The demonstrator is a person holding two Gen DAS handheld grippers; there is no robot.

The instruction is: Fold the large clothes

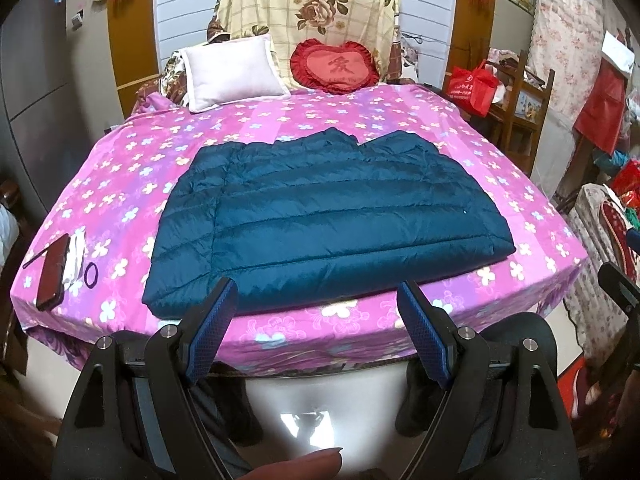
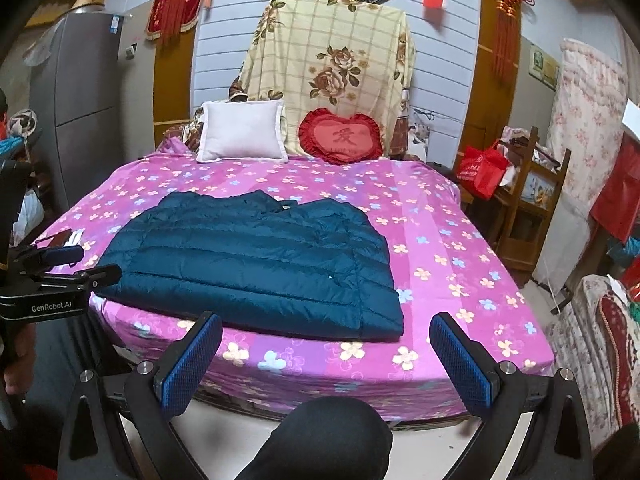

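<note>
Nearest, the left gripper [image 1: 316, 300] hangs just short of the bed's near edge with its blue-padded fingers spread wide and nothing between them. The right gripper [image 2: 326, 336] is held the same way, fingers wide apart and holding nothing. Beyond them a teal quilted jacket [image 1: 320, 220] lies flat on the pink flowered bedsheet [image 1: 500, 152], close to the near edge. At the sheet's near left corner rest a dark phone [image 1: 52, 272] and a black hair tie [image 1: 91, 275]. Far off, a white pillow [image 1: 232, 70] and a red heart cushion [image 1: 336, 66] lean at the head, below a draped floral blanket [image 1: 312, 4].
</note>
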